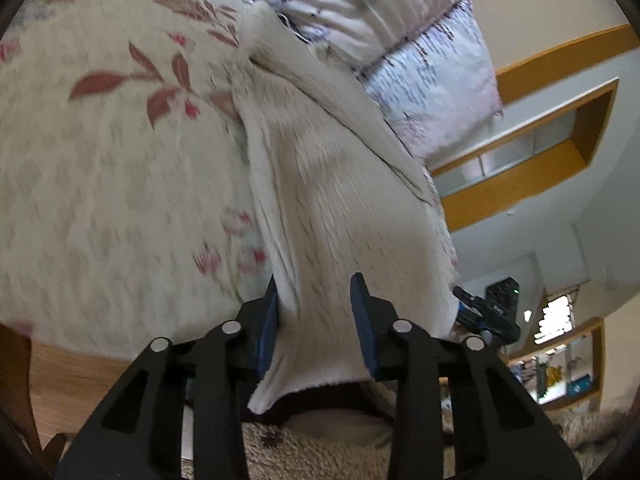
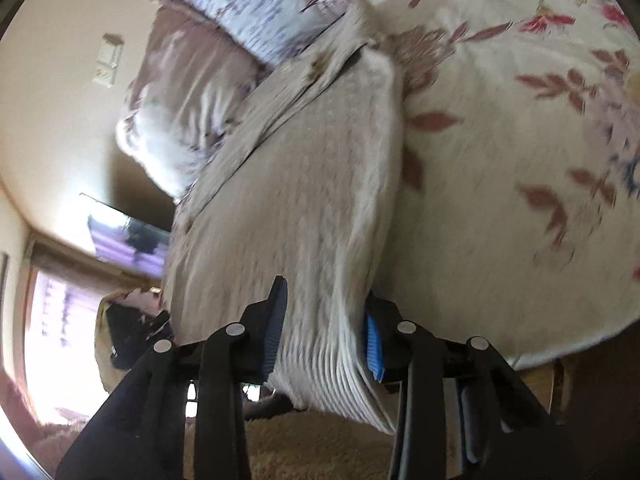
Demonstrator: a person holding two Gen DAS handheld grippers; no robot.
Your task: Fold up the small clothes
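Observation:
A cream knitted garment (image 1: pixel 328 184) is stretched from the floral bed towards me. My left gripper (image 1: pixel 318 320) holds one bottom corner of it between its blue pads; the hem hangs out below the fingers. My right gripper (image 2: pixel 324 328) is shut on the other corner of the same garment (image 2: pixel 304 200), with its ribbed hem bunched between the pads. The garment's far end rests near the pillows. The right gripper also shows at the right of the left wrist view (image 1: pixel 484 312). Both views are motion-blurred.
The bed has a cream floral cover (image 1: pixel 100 180) with two patterned pillows (image 1: pixel 432 80) at its head. A wooden bed frame (image 1: pixel 52 380) and a beige shaggy rug (image 2: pixel 320 448) lie below. Wooden shelves (image 1: pixel 532 168) line the wall.

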